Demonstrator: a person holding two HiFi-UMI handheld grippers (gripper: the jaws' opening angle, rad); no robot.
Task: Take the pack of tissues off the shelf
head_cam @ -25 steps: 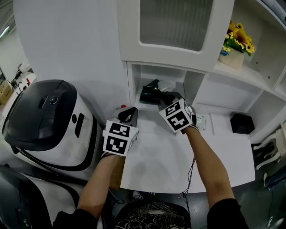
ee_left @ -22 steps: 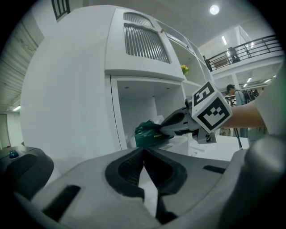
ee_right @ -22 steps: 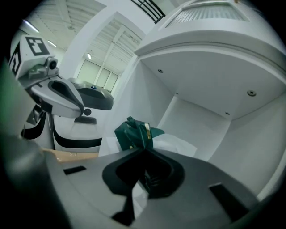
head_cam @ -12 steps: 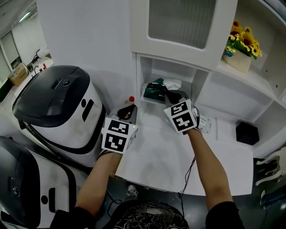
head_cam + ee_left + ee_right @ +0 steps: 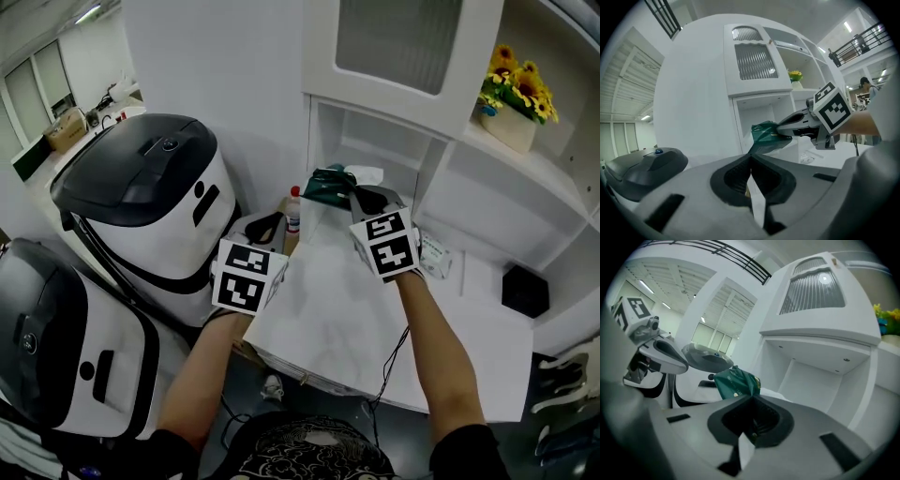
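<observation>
The right gripper is clenching the green tissue pack, which is seemingly hanging at the shelf mouth; pulling it clear is remaining. The left gripper is hovering closed, empty.

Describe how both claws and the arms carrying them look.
The left claw and right claw each have a pale grey body, dark jaws and a white cube printed with black square markers. A thin dark cable hangs under the right forearm. The person wears short dark sleeves and a black top with a pale swirling pattern.
</observation>
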